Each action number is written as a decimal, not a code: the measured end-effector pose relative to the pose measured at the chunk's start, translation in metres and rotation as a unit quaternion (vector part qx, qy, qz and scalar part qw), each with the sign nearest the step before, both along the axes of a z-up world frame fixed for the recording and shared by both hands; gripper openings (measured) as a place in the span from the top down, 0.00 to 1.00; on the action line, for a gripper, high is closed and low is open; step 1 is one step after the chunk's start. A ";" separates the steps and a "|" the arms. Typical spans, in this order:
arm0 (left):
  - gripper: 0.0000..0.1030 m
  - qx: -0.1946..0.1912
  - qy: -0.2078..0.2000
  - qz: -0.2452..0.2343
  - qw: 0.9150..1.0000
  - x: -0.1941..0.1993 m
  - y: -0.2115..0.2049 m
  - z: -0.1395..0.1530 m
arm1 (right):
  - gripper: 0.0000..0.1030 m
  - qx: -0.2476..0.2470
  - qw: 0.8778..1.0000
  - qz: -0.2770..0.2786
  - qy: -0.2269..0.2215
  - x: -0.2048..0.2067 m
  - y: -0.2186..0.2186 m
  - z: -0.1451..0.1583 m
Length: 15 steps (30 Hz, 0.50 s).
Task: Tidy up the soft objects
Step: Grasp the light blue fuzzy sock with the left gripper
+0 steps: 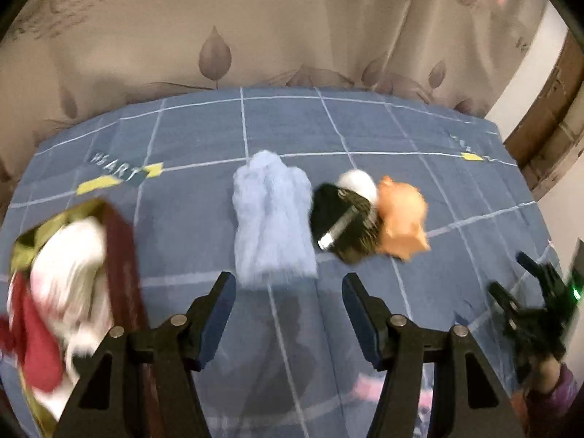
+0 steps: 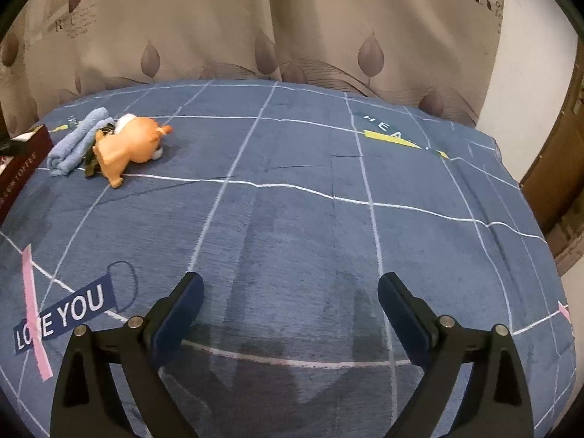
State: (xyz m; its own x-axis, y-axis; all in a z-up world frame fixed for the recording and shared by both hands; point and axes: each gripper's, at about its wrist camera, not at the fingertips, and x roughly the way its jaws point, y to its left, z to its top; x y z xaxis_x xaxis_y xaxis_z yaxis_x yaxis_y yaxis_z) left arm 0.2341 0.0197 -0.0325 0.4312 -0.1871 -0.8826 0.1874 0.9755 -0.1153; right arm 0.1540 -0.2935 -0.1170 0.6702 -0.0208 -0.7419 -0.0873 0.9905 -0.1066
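Note:
A folded light-blue towel (image 1: pixel 272 219) lies on the blue bed cover, just ahead of my left gripper (image 1: pixel 288 283), which is open with nothing between its fingers. To the towel's right lie a black item (image 1: pixel 341 219) with a white ball behind it and an orange plush toy (image 1: pixel 401 215). A dark red box (image 1: pixel 120 262) at the left holds white and red soft things (image 1: pixel 69 281). My right gripper (image 2: pixel 290 284) stands wide open and empty over bare cover; the towel (image 2: pixel 76 142) and the orange plush (image 2: pixel 129 146) lie far off to its upper left.
The bed cover (image 2: pixel 292 219) is blue with white grid lines and printed words. A beige leaf-patterned curtain (image 2: pixel 255 18) hangs behind the bed. A brown wooden door frame (image 2: pixel 558 168) stands at the right. The red box's corner (image 2: pixel 22 160) shows at the left edge.

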 end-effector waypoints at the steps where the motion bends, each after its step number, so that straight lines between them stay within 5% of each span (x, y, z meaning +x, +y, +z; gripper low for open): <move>1: 0.40 0.007 0.011 0.006 1.000 0.015 0.001 -0.008 | 0.07 0.004 1.000 0.003 0.000 -0.001 0.000 0.000; 5: 0.40 -0.033 0.047 0.001 0.998 0.045 0.008 -0.028 | 0.07 0.025 1.000 0.009 0.002 -0.001 -0.004 0.001; 10: 0.40 -0.025 0.072 -0.013 0.997 0.071 0.005 -0.047 | 0.07 0.032 0.999 0.011 0.002 -0.001 -0.004 0.001; 15: 0.40 -0.012 0.036 -0.018 0.999 0.080 0.001 -0.050 | 0.07 0.031 0.999 0.015 0.002 -0.001 -0.002 0.001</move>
State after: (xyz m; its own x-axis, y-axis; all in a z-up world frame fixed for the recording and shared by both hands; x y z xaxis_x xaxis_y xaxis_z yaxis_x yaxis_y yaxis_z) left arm 0.3141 0.0208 -0.0825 0.3585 -0.2233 -0.9064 0.2130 0.9649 -0.1534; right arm 0.1529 -0.2956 -0.1164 0.6675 0.0450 -0.7433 -0.1173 0.9921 -0.0452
